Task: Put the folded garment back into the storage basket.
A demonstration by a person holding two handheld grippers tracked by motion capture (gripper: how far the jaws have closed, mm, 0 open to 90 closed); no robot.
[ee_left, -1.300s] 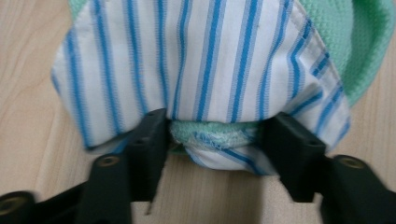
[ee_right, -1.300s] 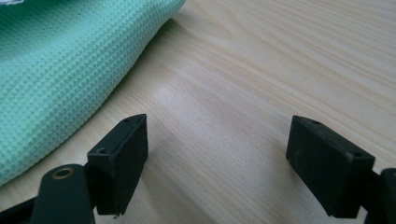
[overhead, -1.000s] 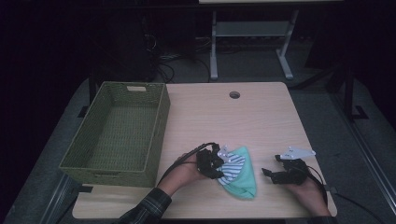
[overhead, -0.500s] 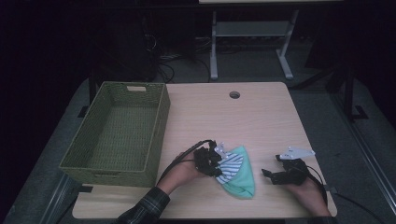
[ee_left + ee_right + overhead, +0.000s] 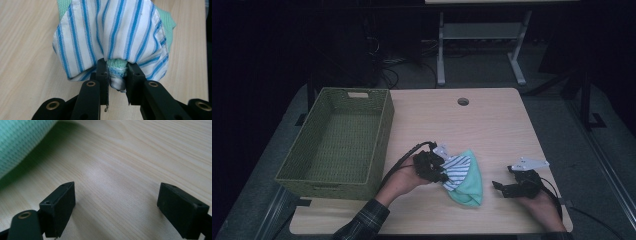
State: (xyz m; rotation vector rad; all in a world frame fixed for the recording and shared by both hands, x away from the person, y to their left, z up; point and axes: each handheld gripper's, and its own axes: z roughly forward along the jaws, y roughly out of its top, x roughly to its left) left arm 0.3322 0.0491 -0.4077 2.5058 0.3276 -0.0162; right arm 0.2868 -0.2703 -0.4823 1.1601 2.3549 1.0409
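**A:** Cloths first — we count two, a blue-and-white striped cloth (image 5: 110,32) and a mint-green knit cloth (image 5: 469,185), bunched together on the front middle of the table (image 5: 492,125), right of the basket (image 5: 337,145).

**B:** Agreed, two. Left gripper (image 5: 435,170) has both: in the left gripper view the jaws are pinched narrow on a wad where green knit and a striped hem sit together (image 5: 117,72). They have just been closing on that wad.

**A:** Why there? We'd judge it grabs at the gathered edge so both layers come up in one pull — one pinch, two cloths. Most of the green one looks to be resting on the wood.

**B:** Right gripper (image 5: 512,187)?

**A:** Jaws wide, nothing between them, just bare wood in the right gripper view; the green cloth's edge (image 5: 22,142) is near but apart. They've just opened a bit further. We read it as parked to the right, out of the way.

**B:** Basket?

**A:** One woven green basket, nothing inside, left side of the table. Probably the destination, since the left hand is nearest to it — that's a guess.

**B:** Totals?

**A:** Two cloths, one basket, two grippers, one table with one cable hole (image 5: 463,101).
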